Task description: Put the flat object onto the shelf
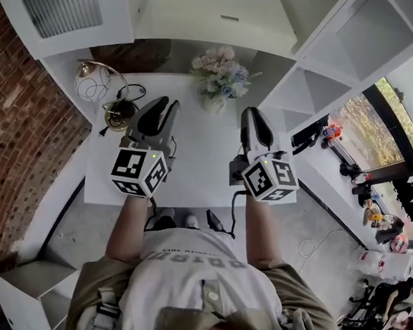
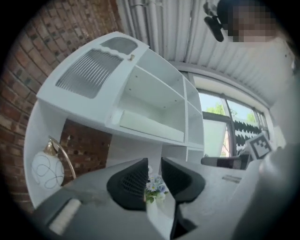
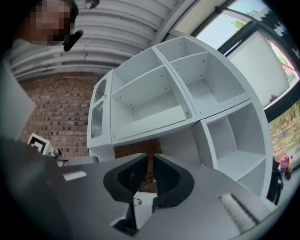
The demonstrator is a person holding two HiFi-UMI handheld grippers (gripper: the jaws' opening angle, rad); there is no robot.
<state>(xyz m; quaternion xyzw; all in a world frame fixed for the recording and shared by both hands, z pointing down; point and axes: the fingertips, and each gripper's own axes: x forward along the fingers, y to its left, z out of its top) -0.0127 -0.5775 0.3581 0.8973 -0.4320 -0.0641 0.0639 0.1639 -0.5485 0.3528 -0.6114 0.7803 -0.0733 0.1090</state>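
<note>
Grippers: 2; left gripper (image 2: 153, 161) jaws ajar, empty; right gripper (image 3: 151, 157) jaws closed, empty

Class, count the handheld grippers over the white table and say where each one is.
2. The left gripper is over the table's left side, near the lamp; the right gripper is over its right side, near the flowers. None seems hidden.

Flowers (image 1: 219, 79) on table (image 1: 199, 158) — lamp (image 1: 118, 112) left, shelf (image 1: 339, 46) right

The head view looks down from above the bench (image 1: 192, 162). Both gripper views look level at the white shelf (image 2: 154, 101), close.
</note>
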